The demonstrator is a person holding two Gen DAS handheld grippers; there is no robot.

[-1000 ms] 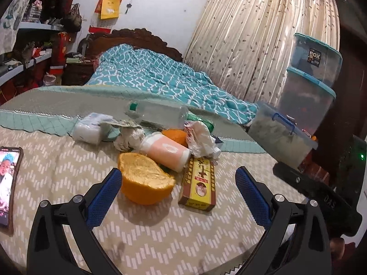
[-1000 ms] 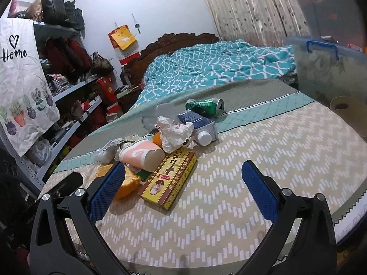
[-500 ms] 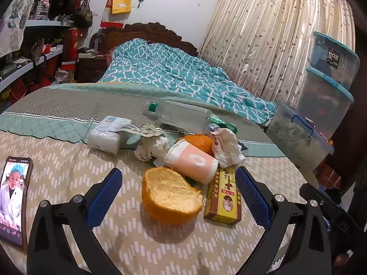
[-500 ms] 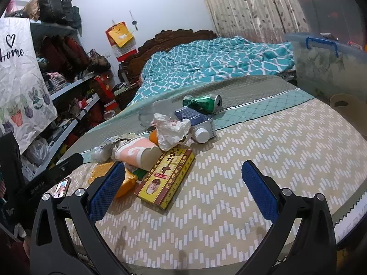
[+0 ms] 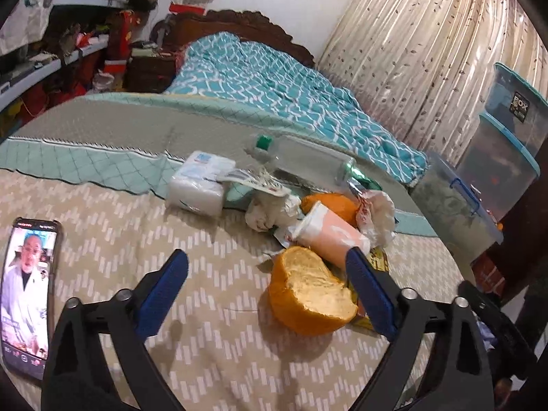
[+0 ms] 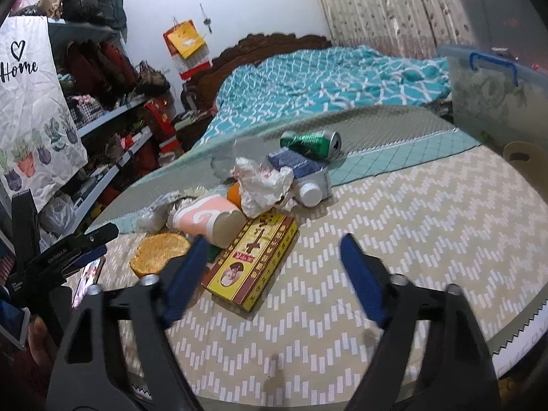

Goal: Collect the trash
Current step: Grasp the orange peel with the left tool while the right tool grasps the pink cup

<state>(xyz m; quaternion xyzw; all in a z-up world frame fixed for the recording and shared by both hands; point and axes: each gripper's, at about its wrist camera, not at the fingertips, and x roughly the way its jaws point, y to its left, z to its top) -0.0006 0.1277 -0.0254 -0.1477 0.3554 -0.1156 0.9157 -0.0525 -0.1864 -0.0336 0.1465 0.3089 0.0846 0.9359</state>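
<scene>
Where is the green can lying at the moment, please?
In the right wrist view, the green can lies on its side at the far edge of the trash pile, just behind the blue packet and the white bottle.

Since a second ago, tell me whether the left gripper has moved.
Yes. The left gripper has swung left: the hollow orange peel half now sits by its right finger, and the phone shows further in.

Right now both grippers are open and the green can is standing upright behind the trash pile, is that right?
Not quite. The green can lies on its side, as the right wrist view shows. It is behind the pile, and the left gripper and right gripper are both open.
</scene>
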